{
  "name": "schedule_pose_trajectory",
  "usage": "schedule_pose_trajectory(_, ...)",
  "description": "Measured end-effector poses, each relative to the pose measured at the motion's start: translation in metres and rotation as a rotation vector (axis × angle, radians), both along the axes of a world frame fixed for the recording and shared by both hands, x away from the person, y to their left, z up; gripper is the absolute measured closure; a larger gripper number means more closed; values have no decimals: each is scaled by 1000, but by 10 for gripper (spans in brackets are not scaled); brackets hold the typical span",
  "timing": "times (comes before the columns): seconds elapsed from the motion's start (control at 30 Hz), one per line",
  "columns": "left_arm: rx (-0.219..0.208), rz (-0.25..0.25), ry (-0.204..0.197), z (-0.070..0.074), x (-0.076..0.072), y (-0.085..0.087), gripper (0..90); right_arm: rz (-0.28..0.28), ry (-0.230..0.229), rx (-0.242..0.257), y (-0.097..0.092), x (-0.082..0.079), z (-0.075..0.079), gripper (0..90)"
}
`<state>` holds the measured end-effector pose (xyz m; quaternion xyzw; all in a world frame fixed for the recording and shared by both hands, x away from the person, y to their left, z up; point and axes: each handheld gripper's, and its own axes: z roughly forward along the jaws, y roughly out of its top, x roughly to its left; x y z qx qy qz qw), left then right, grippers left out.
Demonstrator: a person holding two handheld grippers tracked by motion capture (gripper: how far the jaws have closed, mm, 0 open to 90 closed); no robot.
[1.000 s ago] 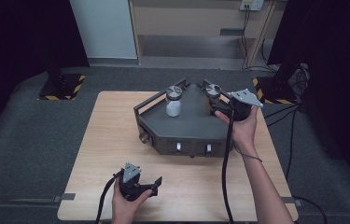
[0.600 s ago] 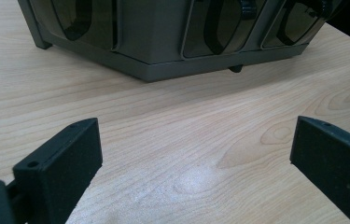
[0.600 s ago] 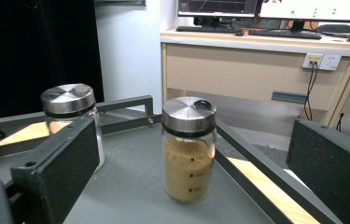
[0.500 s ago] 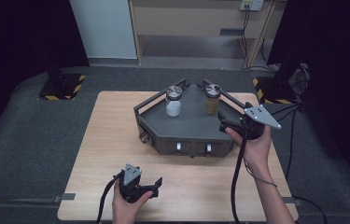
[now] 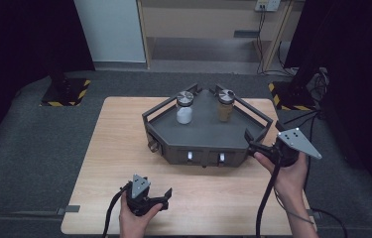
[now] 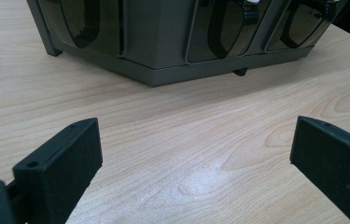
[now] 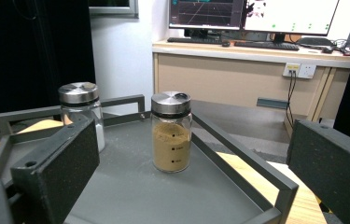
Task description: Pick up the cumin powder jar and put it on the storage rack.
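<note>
- The right gripper (image 5: 251,140), fingers spread wide and empty, is held at the right front edge of the dark grey angular metal tray (image 5: 199,148), with the brown-powder glass jar with steel lid (image 7: 171,131) standing near the tray's back corner, just ahead.
- The jar is best approached level and straight and gripped around the glass below the lid, well apart from the white-powder glass jar (image 7: 80,112).
- The left gripper (image 5: 149,196) is rested released near the surface's (image 5: 119,148) front edge.
- Compared with a second ago, the right gripper has been drawn back from the brown jar to the tray's front rim.

The white jar (image 7: 81,114) is partly hidden at nine o'clock behind a jaw (its contents cannot be told); the rack (image 6: 163,42) is cut off at twelve o'clock.
</note>
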<state>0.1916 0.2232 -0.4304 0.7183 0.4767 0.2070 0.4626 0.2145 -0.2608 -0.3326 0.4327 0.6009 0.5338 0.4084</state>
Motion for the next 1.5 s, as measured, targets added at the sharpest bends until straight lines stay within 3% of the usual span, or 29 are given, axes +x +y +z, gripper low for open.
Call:
schedule_pose_trajectory(0.37,-6,1,-17,2,-11,3,13,25,-43,-2,-2,-36,1,25)
schedule_pose_trajectory(0.7,-7,5,-30,3,-22,4,13,35,-45,18,-4,-50,-5,26)
schedule_pose_trajectory(1.5,6,-4,-31,2,-20,4,13,27,-45,7,-11,-71,-11,25)
